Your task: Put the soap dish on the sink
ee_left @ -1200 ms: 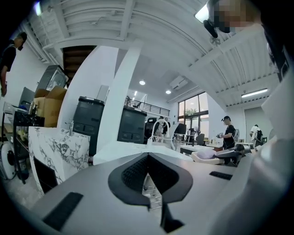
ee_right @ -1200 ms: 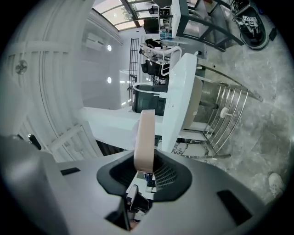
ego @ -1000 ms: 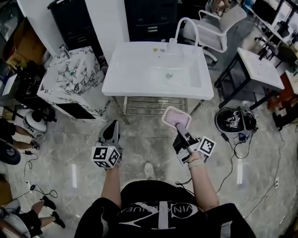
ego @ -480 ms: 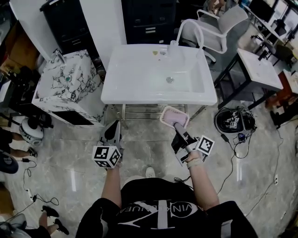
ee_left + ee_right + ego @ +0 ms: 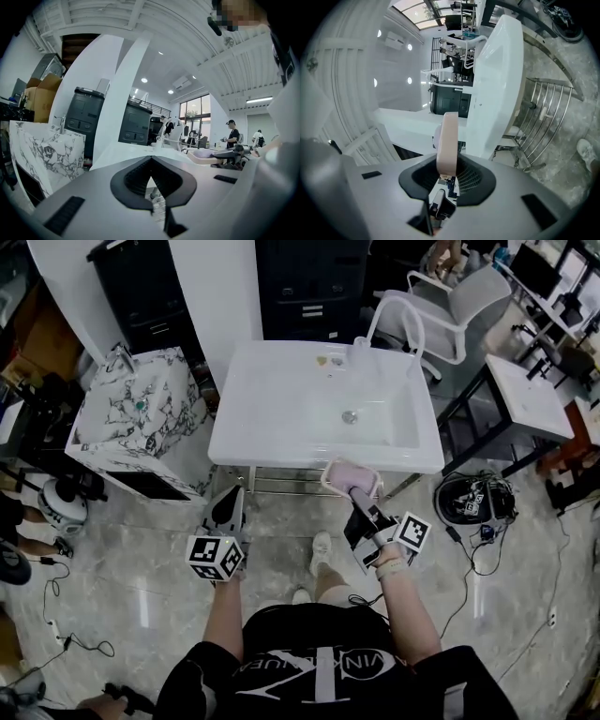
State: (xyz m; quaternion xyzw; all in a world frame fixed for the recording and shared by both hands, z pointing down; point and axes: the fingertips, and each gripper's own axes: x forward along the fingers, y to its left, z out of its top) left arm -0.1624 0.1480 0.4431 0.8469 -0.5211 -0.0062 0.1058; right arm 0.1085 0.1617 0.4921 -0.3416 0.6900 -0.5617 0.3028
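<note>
Counted three sinks: the white sink [image 5: 281, 418] centre, a marbled sink [image 5: 141, 409] to its left, a smaller sink [image 5: 530, 390] to its right. One soap dish [image 5: 352, 476] by its near edge. Two grippers: left gripper [image 5: 227, 502], right gripper [image 5: 358, 495]. One chair [image 5: 450, 306] behind it. Small items [image 5: 323, 360] by its tap [image 5: 389, 320] numbered two, possibly three.

Pale pink soap dish held at the front edge of a white sink.
The soap dish [image 5: 352, 478], a shallow rounded rectangle, sits level and face up, gripped by 1 edge in the right gripper [image 5: 359, 493], near the front right corner of the sink [image 5: 281, 442]. The sink is glossy and rectangular, its basin toward the right, with 1 curved tap at its back edge.
</note>
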